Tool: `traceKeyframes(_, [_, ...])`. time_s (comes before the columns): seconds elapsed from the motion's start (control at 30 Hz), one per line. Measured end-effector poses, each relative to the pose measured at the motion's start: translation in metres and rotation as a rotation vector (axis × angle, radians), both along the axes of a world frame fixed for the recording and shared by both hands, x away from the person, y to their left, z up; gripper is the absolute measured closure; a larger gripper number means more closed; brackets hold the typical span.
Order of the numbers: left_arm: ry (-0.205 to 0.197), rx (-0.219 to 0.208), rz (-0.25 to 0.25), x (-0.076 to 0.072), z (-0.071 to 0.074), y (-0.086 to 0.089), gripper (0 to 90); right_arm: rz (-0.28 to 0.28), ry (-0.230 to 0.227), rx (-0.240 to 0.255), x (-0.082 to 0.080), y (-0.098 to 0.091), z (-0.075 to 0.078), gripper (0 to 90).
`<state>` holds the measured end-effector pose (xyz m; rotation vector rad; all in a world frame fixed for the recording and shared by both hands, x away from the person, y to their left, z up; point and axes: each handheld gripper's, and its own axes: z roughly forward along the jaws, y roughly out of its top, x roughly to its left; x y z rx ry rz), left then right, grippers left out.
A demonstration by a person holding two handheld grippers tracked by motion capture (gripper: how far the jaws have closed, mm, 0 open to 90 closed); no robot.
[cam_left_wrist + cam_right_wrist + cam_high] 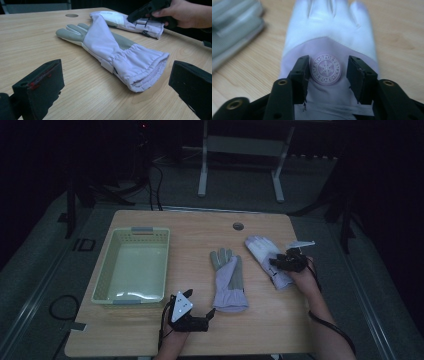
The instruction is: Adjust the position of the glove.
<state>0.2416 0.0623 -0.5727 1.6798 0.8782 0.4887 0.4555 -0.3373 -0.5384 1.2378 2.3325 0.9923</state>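
Note:
Two lavender gloves lie on the wooden table (150,330). The middle glove (229,280) (105,47) has a grey palm, with its fingers pointing away and its cuff toward me. My left gripper (210,316) (115,75) is open wide just short of that cuff, touching nothing. The right glove (262,249) (327,27) lies with its round snowflake badge (326,68) up. Over its wrist part my right gripper (277,261) (327,70) is open, with a jaw set down on the fabric at each side of the badge.
A pale green plastic basket (107,265) stands empty on the left half of the table. A round cable hole (238,226) (71,15) sits near the far edge. Beyond the table is a dark floor with a metal stand (202,170).

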Motion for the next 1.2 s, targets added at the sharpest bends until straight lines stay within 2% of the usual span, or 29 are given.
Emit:
traceKeyframes(0.1, [-0.001,0.002,0.0,0.0,0.0,0.0,0.0,-0.015,0.029,0.029,0.003,-0.003,-0.003,49.6])
traceKeyframes(0.13, [-0.001,0.001,0.0,0.0,0.0,0.0,0.0,-0.005,0.025,0.033,0.002,-0.004,-0.004,49.7])
traceKeyframes(0.23, [-0.001,0.0,0.0,0.0,0.0,0.0,0.0,0.0,0.025,0.041,0.001,-0.005,-0.006,54.1])
traceKeyframes(0.27, [-0.001,0.002,0.0,0.0,0.0,0.0,0.0,-0.004,0.04,0.052,0.001,-0.005,-0.006,60.9])
traceKeyframes(0.4, [0.0,0.002,0.001,0.0,0.0,0.0,0.0,-0.019,0.055,0.025,0.0,0.0,-0.003,63.3])
traceKeyframes(0.43, [0.0,0.001,0.002,0.0,0.0,0.0,0.0,-0.036,0.068,0.022,-0.001,0.003,-0.002,69.6])
traceKeyframes(0.63, [0.001,0.0,0.003,0.0,0.0,0.0,0.0,-0.121,0.076,0.082,-0.008,0.003,-0.001,76.7])
traceKeyframes(0.77, [0.001,-0.001,0.002,0.0,0.0,0.0,0.0,-0.19,0.02,0.051,-0.019,0.009,0.01,78.9])
traceKeyframes(0.9, [0.0,-0.001,0.002,0.0,0.0,0.0,0.0,-0.237,0.003,0.086,-0.032,0.011,0.024,79.3])
traceKeyframes(1.03, [0.0,0.001,0.002,0.0,0.0,0.0,0.0,-0.271,-0.033,0.092,-0.048,0.012,0.045,79.6])
traceKeyframes(1.1, [0.0,0.002,0.003,0.0,0.0,0.0,0.0,-0.302,-0.07,0.103,-0.059,0.013,0.055,79.7])
traceKeyframes(1.2, [-0.001,0.002,0.002,0.0,0.0,0.0,0.0,-0.336,-0.08,0.124,-0.073,0.013,0.064,79.8])
